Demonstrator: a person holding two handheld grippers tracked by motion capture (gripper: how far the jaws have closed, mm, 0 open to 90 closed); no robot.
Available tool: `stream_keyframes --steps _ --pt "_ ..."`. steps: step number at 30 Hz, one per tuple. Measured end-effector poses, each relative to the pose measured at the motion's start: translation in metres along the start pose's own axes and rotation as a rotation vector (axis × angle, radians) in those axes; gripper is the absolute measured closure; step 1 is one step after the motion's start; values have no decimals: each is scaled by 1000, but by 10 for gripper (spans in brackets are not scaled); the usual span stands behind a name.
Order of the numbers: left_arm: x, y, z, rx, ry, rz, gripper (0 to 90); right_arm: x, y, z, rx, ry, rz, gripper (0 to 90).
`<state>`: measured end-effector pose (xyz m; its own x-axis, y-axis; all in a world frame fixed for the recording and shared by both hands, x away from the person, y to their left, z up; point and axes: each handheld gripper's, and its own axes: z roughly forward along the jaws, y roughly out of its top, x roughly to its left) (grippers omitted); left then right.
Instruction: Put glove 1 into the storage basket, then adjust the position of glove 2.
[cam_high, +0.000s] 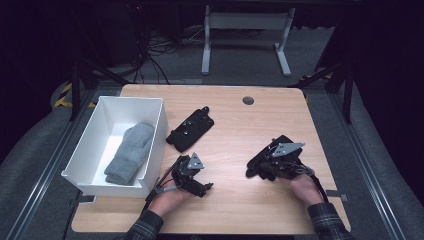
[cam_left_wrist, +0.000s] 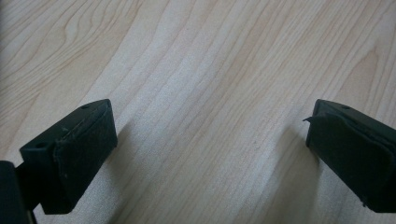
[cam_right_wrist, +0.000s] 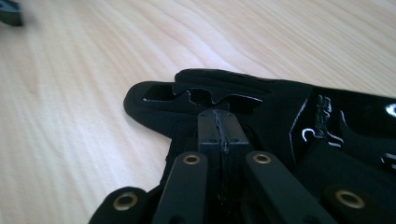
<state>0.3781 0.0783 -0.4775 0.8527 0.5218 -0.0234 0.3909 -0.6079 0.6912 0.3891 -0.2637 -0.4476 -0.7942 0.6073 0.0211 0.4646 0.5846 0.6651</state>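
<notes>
A wooden worktop (cam_high: 235, 200) carries a white bin (cam_high: 150, 145) holding a grey mitten (cam_high: 129, 152), just left of the left gripper (cam_high: 204, 187). 2 black gloves: 1 (cam_high: 190, 129) lies ahead of that gripper, whose jaws stand wide apart over bare wood. The right gripper (cam_right_wrist: 218, 135) is clamped on the other glove (cam_right_wrist: 280, 100), on the worktop.

The person's forearms are coming in from the bottom of the high view, both in plaid sleeves. The left hand (cam_high: 167, 197) is gripping the left gripper (cam_high: 204, 186) low over the table, its jaws standing wide apart with bare space between the pads (cam_left_wrist: 77, 149). The right hand (cam_high: 305, 186) is holding the right gripper (cam_high: 252, 170), whose jaws are pressing tightly together, pointing toward the left.
</notes>
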Motion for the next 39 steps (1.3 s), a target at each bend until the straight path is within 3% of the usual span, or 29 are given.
stream_keyframes --steps 3,7,18,25,29,33,39 --pt "0 0 0 0 0 0 22 12 7 3 -9 22 -32 900" --pt "0 0 0 0 0 0 22 10 11 -6 -57 11 -36 900" --pt "0 0 0 0 1 0 22 -59 -12 -40 -95 -192 118 900" --pt "-1 0 -1 3 4 -2 25 -80 -24 -39 -54 -229 166 900" --pt "-1 0 -1 2 4 -3 25 -82 -30 -33 1 -246 170 900" --pt "-1 0 -1 2 4 -3 25 -82 -35 -34 9 -236 182 900" --pt "-1 -1 -1 1 5 -2 27 -68 -41 -42 42 -216 157 900"
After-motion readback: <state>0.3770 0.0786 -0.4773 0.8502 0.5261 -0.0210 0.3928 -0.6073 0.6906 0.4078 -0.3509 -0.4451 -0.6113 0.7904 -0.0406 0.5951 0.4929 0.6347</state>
